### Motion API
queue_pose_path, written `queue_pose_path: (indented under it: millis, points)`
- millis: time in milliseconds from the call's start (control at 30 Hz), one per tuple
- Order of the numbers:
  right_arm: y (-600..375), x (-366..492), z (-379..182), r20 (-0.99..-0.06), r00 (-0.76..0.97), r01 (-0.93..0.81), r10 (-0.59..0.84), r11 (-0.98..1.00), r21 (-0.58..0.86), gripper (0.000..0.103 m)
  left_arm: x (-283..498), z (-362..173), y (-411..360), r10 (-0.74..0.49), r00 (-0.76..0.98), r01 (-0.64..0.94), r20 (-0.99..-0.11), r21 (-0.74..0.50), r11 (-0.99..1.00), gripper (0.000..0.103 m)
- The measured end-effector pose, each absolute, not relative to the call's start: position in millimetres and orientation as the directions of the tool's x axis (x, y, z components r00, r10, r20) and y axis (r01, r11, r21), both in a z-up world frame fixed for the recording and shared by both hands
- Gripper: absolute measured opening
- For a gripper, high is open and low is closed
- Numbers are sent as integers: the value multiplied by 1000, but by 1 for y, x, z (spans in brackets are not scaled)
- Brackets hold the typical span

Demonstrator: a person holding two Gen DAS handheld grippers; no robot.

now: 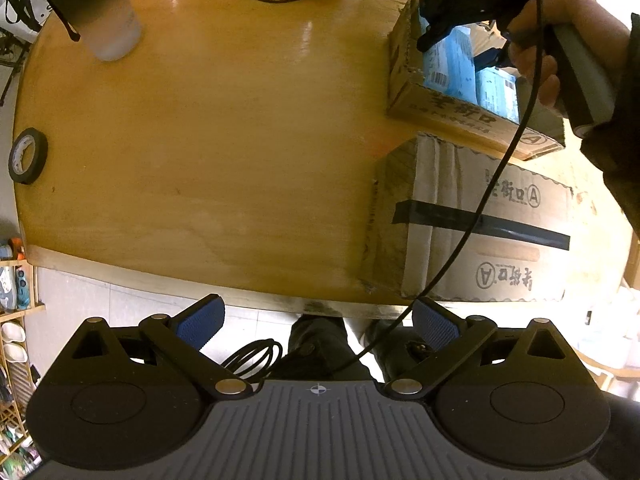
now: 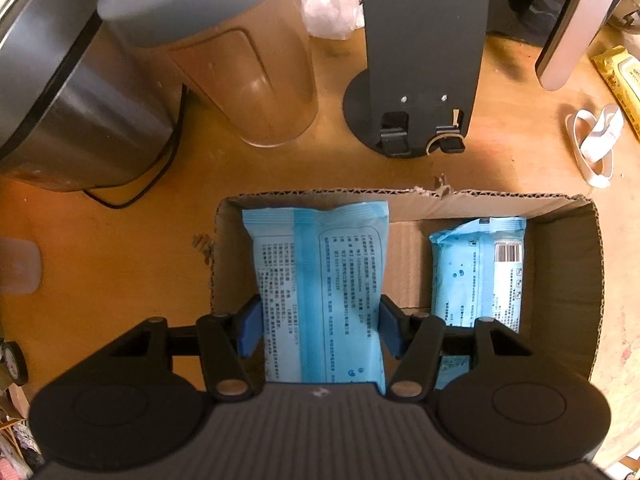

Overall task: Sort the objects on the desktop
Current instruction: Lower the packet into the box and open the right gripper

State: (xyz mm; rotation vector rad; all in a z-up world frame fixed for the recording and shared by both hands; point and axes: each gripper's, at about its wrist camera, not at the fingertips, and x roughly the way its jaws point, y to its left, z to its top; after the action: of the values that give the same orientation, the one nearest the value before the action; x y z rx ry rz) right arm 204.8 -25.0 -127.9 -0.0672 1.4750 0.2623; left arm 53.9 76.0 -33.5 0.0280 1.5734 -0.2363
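Note:
In the right wrist view my right gripper (image 2: 318, 330) is shut on a light blue wipes pack (image 2: 320, 280), its blue pads pressing both sides. The pack hangs over the left side of an open cardboard box (image 2: 400, 198). A second blue wipes pack (image 2: 480, 276) lies inside the box on the right. In the left wrist view my left gripper (image 1: 318, 322) stands open with nothing between its fingers, above the near table edge. The same open box (image 1: 404, 96) shows at upper right with the right gripper (image 1: 460, 40) and a hand over it.
A taped, closed cardboard box (image 1: 480, 224) sits near the table's front right. A black tape roll (image 1: 28, 156) lies at the left edge, a frosted cup (image 1: 108, 28) at the back left. Behind the open box stand a steel kettle (image 2: 72, 120), a brown jug (image 2: 256, 80) and a black stand (image 2: 416, 80).

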Motion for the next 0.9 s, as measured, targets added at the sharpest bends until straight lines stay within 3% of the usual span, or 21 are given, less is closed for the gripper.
queue_pose_path:
  millis: [367,400,467,500,900]
  points:
    - [-22,205,-139,-991,65,-223,120,969,103,59,54,-37,78,-130,-27,157,-991,-133,979,103]
    - [-20,207,-139,-991,65,-227,117,969,100,63,54,-37,78,-130,-27,156,-991,-132,979,103]
    - [-18,207,-139,-993,66,-236,102,968,83,97,54,-37,79,-129,-27,153,-991,-131,979,103]
    - [-16,207,-139,-993,73,-243,89,968,69,102,54,-36,79,-128,-27,152,-991,-131,980,103]
    - [-13,206,-141,-995,61,-258,74,964,56,103,52,-35,76,-126,-25,158,-992,-128,979,103]
